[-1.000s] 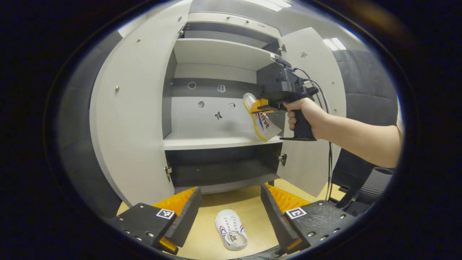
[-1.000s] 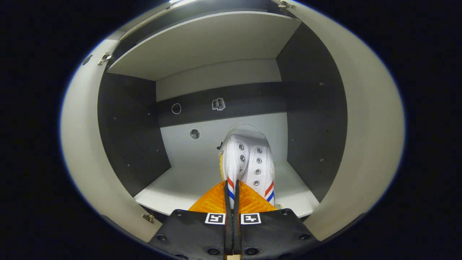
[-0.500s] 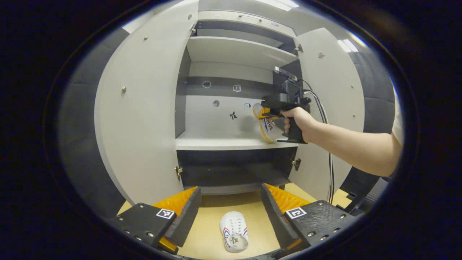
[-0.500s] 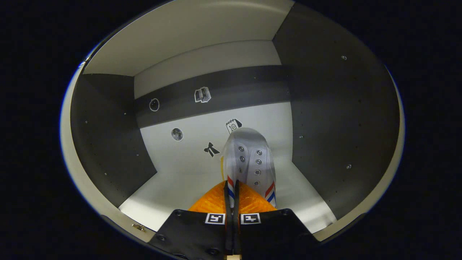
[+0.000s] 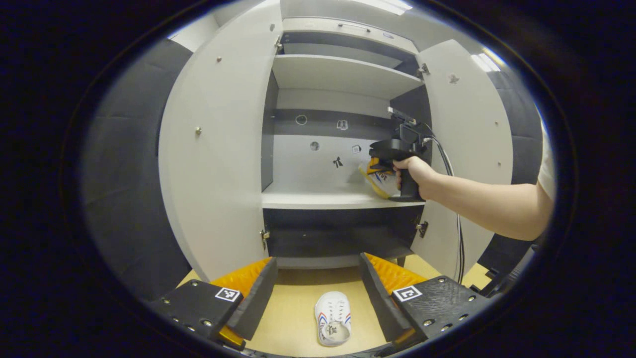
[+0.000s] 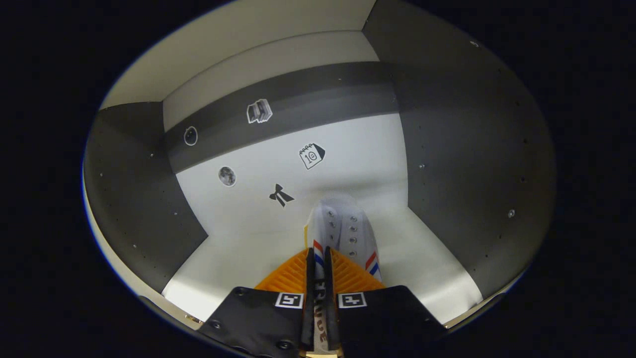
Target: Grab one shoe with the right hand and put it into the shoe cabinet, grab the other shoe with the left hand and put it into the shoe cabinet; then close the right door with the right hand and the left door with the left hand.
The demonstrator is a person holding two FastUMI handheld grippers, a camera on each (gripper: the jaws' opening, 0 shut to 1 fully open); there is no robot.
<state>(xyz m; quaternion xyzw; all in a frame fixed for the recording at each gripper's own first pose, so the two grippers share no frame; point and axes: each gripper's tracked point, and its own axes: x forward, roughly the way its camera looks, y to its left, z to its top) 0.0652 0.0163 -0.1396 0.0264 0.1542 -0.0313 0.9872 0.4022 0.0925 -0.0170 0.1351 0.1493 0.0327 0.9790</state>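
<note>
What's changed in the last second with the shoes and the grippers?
The right gripper carried its shoe deeper into the cabinet and lower, toward the middle shelf, still shut on it. The left gripper stayed open above the other shoe on the floor; both doors remain open.

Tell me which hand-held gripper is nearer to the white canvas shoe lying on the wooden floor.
Left. The left hand-held gripper hangs open just above the white canvas shoe on the floor; the right hand-held gripper is up at the cabinet shelf, gripping the other shoe.

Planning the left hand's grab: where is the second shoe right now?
In the left gripper view, the second shoe lies on the floor before the open cabinet, between the left gripper fingers.
</note>
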